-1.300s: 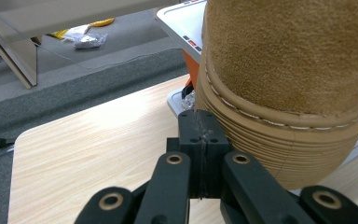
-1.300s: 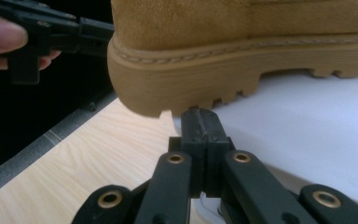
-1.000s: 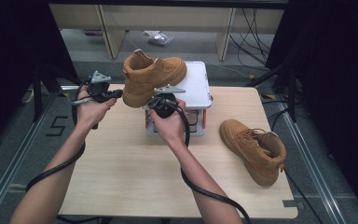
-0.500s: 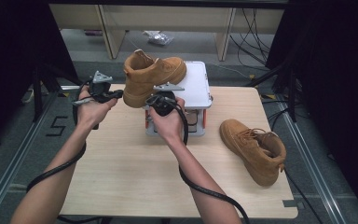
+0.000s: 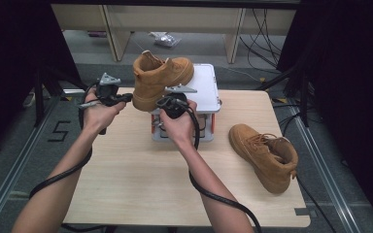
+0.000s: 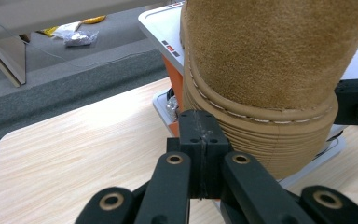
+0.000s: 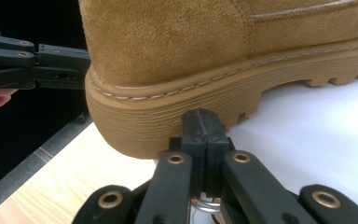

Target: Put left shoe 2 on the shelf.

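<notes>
A tan boot (image 5: 161, 80) sits partly on top of a white box (image 5: 199, 90) at the far middle of the table (image 5: 126, 174). Its heel sticks out over the left edge of the box.

The left claw (image 5: 125, 98) is at the left side of the heel. Its two black jaws are pressed together and pinch nothing. The tips are right at the ribbed sole.

The right claw (image 5: 163, 101) is at the near side of the heel. Its jaws are pressed together too, with the tips against the sole.

A second tan boot (image 5: 267, 155) lies on its side at the right of the table, well apart from the box.
</notes>
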Tool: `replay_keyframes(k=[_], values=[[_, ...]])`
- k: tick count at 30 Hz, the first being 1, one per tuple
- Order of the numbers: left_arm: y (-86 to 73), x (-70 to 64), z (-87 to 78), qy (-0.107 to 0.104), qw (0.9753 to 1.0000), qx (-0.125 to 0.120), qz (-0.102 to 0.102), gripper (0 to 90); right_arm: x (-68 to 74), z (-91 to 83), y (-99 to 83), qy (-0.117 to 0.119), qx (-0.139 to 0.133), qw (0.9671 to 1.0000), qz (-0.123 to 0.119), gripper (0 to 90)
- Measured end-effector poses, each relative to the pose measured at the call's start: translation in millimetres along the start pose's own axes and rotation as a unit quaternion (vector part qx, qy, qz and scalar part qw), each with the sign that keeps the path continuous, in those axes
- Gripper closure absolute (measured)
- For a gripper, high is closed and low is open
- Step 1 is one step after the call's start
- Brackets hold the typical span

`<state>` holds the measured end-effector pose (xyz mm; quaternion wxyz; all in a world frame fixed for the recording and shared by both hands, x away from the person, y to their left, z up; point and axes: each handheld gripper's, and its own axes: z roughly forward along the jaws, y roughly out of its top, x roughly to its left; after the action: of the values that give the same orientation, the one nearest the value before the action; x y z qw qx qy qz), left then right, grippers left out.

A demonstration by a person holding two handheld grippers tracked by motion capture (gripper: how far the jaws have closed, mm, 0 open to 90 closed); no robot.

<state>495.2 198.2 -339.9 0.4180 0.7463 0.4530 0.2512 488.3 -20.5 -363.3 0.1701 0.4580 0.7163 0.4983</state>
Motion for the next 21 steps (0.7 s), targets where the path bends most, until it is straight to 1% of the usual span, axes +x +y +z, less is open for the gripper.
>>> replay_keyframes(k=[1,2,3,4,5,6,7,8,9,10,11,12,13,15,16,17,18,19,21], values=[[0.3,-0.4,0.2,-0.002,1.0000,0.002,0.005,90.0,-1.1,-0.1,0.3,0.000,-0.002,1.0000,-0.003,90.0],[0.7,-1.8,0.9,-0.002,1.0000,0.000,0.000,90.0,-1.8,-0.6,0.7,-0.001,0.001,1.0000,0.002,90.0],[1.0,-2.3,1.4,-0.004,1.0000,-0.001,0.001,90.0,-2.8,-0.9,1.1,-0.001,0.000,1.0000,0.004,90.0],[1.6,-3.2,1.8,-0.004,1.0000,-0.001,0.001,90.0,-4.3,-1.2,1.6,-0.004,0.000,1.0000,-0.001,90.0],[1.9,-3.3,1.7,-0.005,0.9999,0.004,0.008,90.0,-4.9,-1.9,1.8,-0.003,0.000,1.0000,0.004,90.0],[2.0,-4.9,2.6,-0.005,1.0000,0.000,0.003,90.0,-6.0,-2.2,1.9,-0.005,0.000,1.0000,0.005,90.0],[2.5,-6.4,3.1,-0.006,1.0000,0.003,0.004,90.0,-7.4,-2.2,2.0,-0.005,-0.001,1.0000,0.003,90.0],[2.4,-6.7,3.9,-0.009,0.9999,0.002,0.005,90.0,-8.1,-2.9,1.9,-0.007,-0.001,0.9999,0.008,90.0],[2.6,-7.8,4.4,-0.009,0.9999,0.002,0.004,90.0,-9.2,-3.1,2.0,-0.008,-0.001,0.9999,0.007,90.0],[2.7,-7.8,4.5,-0.012,0.9999,0.006,0.011,90.0,-10.3,-3.3,1.9,-0.010,-0.001,0.9999,0.008,90.0],[2.7,-9.4,5.4,-0.011,0.9999,0.003,0.007,90.0,-11.9,-3.6,1.8,-0.010,-0.003,0.9999,0.009,90.0],[2.9,-9.1,5.0,-0.013,0.9998,0.007,0.013,90.0,-13.0,-4.0,1.9,-0.009,-0.002,0.9999,0.011,90.0],[3.0,-11.1,6.4,-0.014,0.9999,0.001,0.005,90.0,-14.1,-4.3,2.0,-0.010,-0.003,0.9999,0.011,90.0],[3.7,-12.9,7.1,-0.015,0.9999,0.002,0.006,90.0,-16.1,-5.0,2.0,-0.014,-0.003,0.9998,0.012,90.0],[4.0,-12.6,6.8,-0.016,0.9998,0.007,0.013,90.0,-16.8,-5.4,2.3,-0.013,-0.003,0.9998,0.014,90.0],[4.2,-14.4,8.3,-0.018,0.9998,0.001,0.007,90.0,-17.5,-5.8,2.6,-0.015,-0.003,0.9998,0.013,90.0],[4.2,-14.9,9.2,-0.020,0.9998,-0.002,0.006,90.0,-18.7,-5.8,2.8,-0.018,-0.004,0.9997,0.013,90.0],[5.0,-16.0,9.2,-0.019,0.9998,0.004,0.008,90.0,-19.4,-6.4,3.1,-0.018,-0.003,0.9997,0.015,90.0],[5.3,-17.8,10.4,-0.022,0.9997,0.006,0.012,90.0,-22.0,-6.8,3.4,-0.020,-0.004,0.9997,0.017,90.0]])
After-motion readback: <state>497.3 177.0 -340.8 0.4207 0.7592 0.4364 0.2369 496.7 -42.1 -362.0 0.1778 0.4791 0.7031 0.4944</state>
